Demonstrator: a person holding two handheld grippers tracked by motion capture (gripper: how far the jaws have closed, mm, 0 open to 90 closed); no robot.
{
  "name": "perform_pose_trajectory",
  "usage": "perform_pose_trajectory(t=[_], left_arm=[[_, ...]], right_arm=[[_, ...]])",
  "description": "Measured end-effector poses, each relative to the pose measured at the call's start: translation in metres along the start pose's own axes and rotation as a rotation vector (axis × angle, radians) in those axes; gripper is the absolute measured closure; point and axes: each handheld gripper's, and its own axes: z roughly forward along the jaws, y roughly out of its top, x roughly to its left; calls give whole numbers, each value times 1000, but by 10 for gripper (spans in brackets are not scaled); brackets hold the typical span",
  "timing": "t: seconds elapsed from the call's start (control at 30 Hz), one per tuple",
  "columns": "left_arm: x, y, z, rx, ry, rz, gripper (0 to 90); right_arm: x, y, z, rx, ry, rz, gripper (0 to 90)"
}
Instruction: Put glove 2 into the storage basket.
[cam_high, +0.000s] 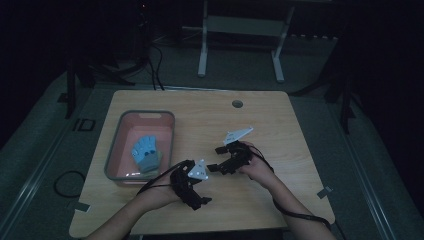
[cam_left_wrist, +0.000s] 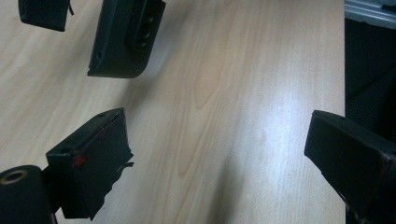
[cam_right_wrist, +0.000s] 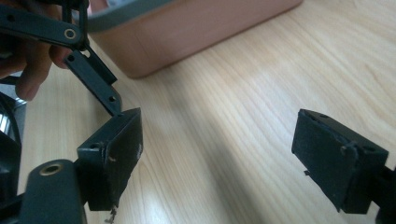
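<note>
Gloves (cam_high: 145, 155), a light blue pair with a grey-green cuff, lie bunched in the middle of the pink bin (cam_high: 114, 150), which sits on the left part of the wooden table (cam_high: 260, 125). Nothing touches them. Just right of the bin's near corner, the left gripper (cam_high: 202, 201) hangs low over bare wood; in the left gripper view its jaws stand wide apart with nothing but tabletop between them, and the right gripper's jaw tips show at the top of that view. The right gripper (cam_high: 214, 159) sits close beside it, a little farther up the table and pointed left toward the bin; in its own view the jaws are likewise spread and empty, with the bin's pink wall (cam_right_wrist: 196, 32) ahead and the other gripper's linkage at the upper left.

Judging by this, the work is between steps: both tools are free and near each other, and the gloves are either just dropped in or waiting to be picked out. A next move would call for one gripper to rise over the grey rim, descend into the bin and close on the soft fabric, likely at the cuff, where the cloth bunches thickest.

Writing is scarce: dark markings reading roughly "ID" (cam_high: 83, 125) show on the floor left of the table; no brand or label is legible on the bin, gloves or grippers.
</note>
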Motion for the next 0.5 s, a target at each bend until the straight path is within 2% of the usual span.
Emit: perform_pose_trajectory(t=[0.2, 0.4, 0.5], left_arm=[[-5, 1, 10, -5, -29, 19, 70], [-10, 1, 21, -27, -47, 34, 75], [-13, 0, 27, -22, -59, 45, 75]], right_arm=[[0, -17, 0, 5, 0, 15, 164], [0, -40, -5, -23, 2, 36, 164], [-1, -50, -7, -24, -4, 34, 164]])
